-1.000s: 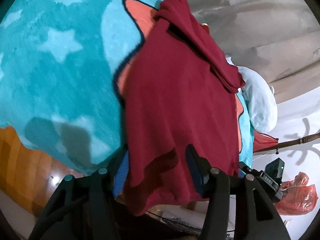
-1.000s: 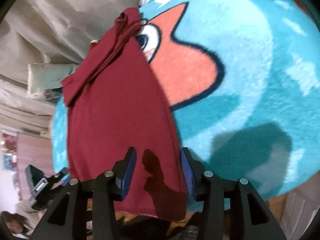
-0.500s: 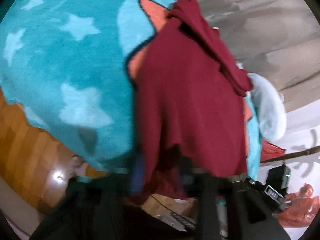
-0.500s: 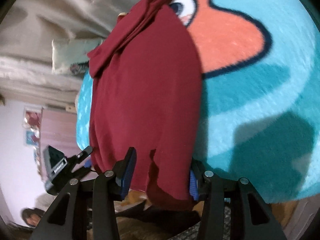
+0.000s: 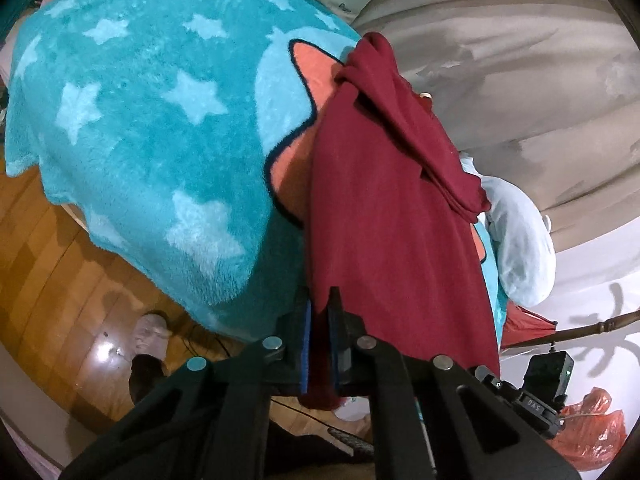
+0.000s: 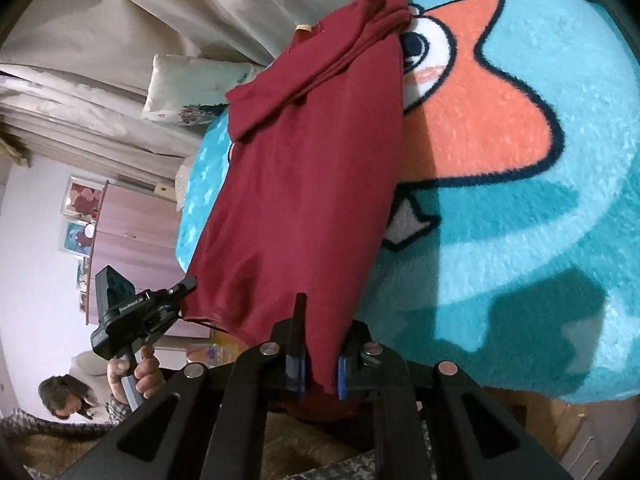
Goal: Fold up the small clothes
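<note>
A dark red garment [image 5: 392, 220] lies lengthwise on a teal star-patterned blanket [image 5: 140, 120], its folded sleeves bunched at the far end. My left gripper [image 5: 320, 308] is shut on one near hem corner, which is raised off the blanket. In the right wrist view the same red garment [image 6: 304, 180] runs away over the blanket's [image 6: 520, 220] orange cartoon figure. The jaws of my right gripper [image 6: 322, 332] are closing, and their blue pads press the other hem corner between them. The left gripper [image 6: 186, 285] shows there at the hem's left corner, held by a hand [image 6: 140, 376].
The blanket's edge drops to a wooden floor [image 5: 48, 260] on the near left. A pale blue pillow [image 5: 524, 248] and a beige curtain [image 5: 520, 80] lie beyond the garment. A white pillow [image 6: 188, 88] sits at the far side. An orange plastic bag [image 5: 588, 428] is lower right.
Both grippers went from open around the hem to shut on its two near corners. The near edge of the garment has lifted off the blanket and hangs stretched between them.
</note>
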The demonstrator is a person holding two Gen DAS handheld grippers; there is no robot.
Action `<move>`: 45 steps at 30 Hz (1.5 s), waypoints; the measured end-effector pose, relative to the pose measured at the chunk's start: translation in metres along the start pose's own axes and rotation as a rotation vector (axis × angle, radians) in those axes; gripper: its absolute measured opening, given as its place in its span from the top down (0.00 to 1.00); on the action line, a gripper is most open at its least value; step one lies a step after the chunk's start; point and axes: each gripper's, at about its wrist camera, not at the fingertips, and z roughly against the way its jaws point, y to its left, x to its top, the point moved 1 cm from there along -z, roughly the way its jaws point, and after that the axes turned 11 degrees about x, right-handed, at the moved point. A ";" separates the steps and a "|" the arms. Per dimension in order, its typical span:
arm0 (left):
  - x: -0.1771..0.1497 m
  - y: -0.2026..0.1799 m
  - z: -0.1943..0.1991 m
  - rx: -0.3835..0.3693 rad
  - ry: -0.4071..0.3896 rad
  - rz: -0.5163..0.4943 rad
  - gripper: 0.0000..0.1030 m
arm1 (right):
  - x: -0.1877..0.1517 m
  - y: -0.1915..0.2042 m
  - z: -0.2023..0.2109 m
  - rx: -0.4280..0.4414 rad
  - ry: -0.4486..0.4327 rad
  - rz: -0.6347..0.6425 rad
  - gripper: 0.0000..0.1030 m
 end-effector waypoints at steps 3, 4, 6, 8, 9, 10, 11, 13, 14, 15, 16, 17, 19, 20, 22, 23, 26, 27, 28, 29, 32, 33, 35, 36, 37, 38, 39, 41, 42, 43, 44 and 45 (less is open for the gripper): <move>0.005 -0.002 -0.003 -0.006 0.003 0.026 0.94 | 0.006 -0.001 -0.003 0.009 -0.014 0.010 0.89; 0.008 -0.006 -0.001 -0.014 -0.007 0.028 0.94 | 0.010 0.001 -0.002 0.010 -0.017 0.025 0.89; 0.013 -0.012 0.004 -0.024 -0.027 0.023 0.94 | 0.016 0.007 0.003 0.018 -0.022 0.056 0.89; 0.018 -0.017 0.008 -0.036 -0.039 0.022 0.94 | 0.026 0.017 0.005 0.040 -0.031 0.080 0.89; 0.023 -0.020 0.009 -0.043 -0.043 0.023 0.94 | 0.031 0.020 0.007 0.048 -0.033 0.091 0.89; 0.029 -0.024 0.010 -0.052 -0.045 0.026 0.94 | 0.038 0.026 0.008 0.057 -0.042 0.102 0.89; 0.037 -0.029 0.010 -0.062 -0.047 0.027 0.94 | 0.045 0.030 0.008 0.069 -0.052 0.107 0.89; 0.053 -0.036 0.008 -0.070 -0.050 0.024 0.94 | 0.062 0.037 0.007 0.094 -0.068 0.112 0.89; 0.064 -0.041 0.006 -0.077 -0.052 0.018 0.94 | 0.072 0.042 0.005 0.103 -0.079 0.115 0.89; 0.071 -0.044 0.005 -0.082 -0.054 0.014 0.94 | 0.081 0.045 0.004 0.108 -0.086 0.117 0.89; 0.085 -0.050 0.001 -0.088 -0.057 0.007 0.94 | 0.095 0.049 0.002 0.116 -0.095 0.121 0.89; 0.096 -0.054 -0.002 -0.094 -0.059 -0.001 0.94 | 0.106 0.052 0.000 0.118 -0.105 0.125 0.89; 0.125 -0.067 -0.012 -0.104 -0.073 -0.019 0.94 | 0.133 0.063 -0.006 0.109 -0.135 0.139 0.89; 0.139 -0.074 -0.015 -0.104 -0.080 -0.025 0.94 | 0.146 0.067 -0.009 0.098 -0.149 0.146 0.89; 0.175 -0.091 -0.027 -0.104 -0.092 -0.039 0.94 | 0.177 0.070 -0.017 0.077 -0.176 0.147 0.89; 0.189 -0.099 -0.034 -0.101 -0.092 -0.043 0.94 | 0.193 0.069 -0.022 0.066 -0.187 0.139 0.89; 0.235 -0.124 -0.066 -0.063 -0.079 -0.074 0.94 | 0.240 0.055 -0.038 -0.003 -0.224 0.107 0.89; 0.247 -0.131 -0.078 -0.041 -0.073 -0.090 0.94 | 0.258 0.046 -0.046 -0.029 -0.236 0.084 0.89; 0.259 -0.138 -0.091 -0.023 -0.063 -0.107 0.94 | 0.273 0.036 -0.054 -0.047 -0.245 0.058 0.89; 0.269 -0.143 -0.103 -0.009 -0.052 -0.116 0.94 | 0.284 0.027 -0.060 -0.064 -0.250 0.037 0.89; 0.290 -0.146 -0.130 -0.005 -0.024 -0.110 0.93 | 0.316 -0.002 -0.079 -0.120 -0.254 -0.020 0.89; 0.295 -0.145 -0.135 -0.017 -0.014 -0.102 0.93 | 0.320 -0.008 -0.083 -0.131 -0.253 -0.029 0.89; 0.305 -0.145 -0.143 -0.049 0.009 -0.077 0.93 | 0.332 -0.023 -0.091 -0.143 -0.243 -0.055 0.89; 0.309 -0.143 -0.146 -0.074 0.024 -0.059 0.93 | 0.337 -0.031 -0.095 -0.139 -0.234 -0.081 0.89; 0.313 -0.140 -0.148 -0.104 0.039 -0.038 0.92 | 0.340 -0.035 -0.097 -0.132 -0.231 -0.104 0.88; 0.316 -0.138 -0.148 -0.123 0.051 -0.024 0.89 | 0.343 -0.042 -0.098 -0.118 -0.231 -0.133 0.88; 0.319 -0.134 -0.148 -0.151 0.064 -0.005 0.88 | 0.345 -0.047 -0.099 -0.101 -0.233 -0.161 0.88; 0.323 -0.130 -0.144 -0.183 0.064 0.020 0.81 | 0.346 -0.054 -0.100 -0.070 -0.238 -0.202 0.87; 0.326 -0.127 -0.139 -0.193 0.047 0.032 0.78 | 0.347 -0.056 -0.100 -0.059 -0.240 -0.216 0.87; 0.329 -0.124 -0.132 -0.198 0.022 0.041 0.70 | 0.347 -0.058 -0.098 -0.044 -0.241 -0.226 0.86; 0.331 -0.123 -0.126 -0.203 0.004 0.049 0.64 | 0.348 -0.058 -0.097 -0.033 -0.244 -0.232 0.86; 0.334 -0.121 -0.120 -0.209 -0.011 0.058 0.62 | 0.349 -0.058 -0.096 -0.024 -0.245 -0.237 0.83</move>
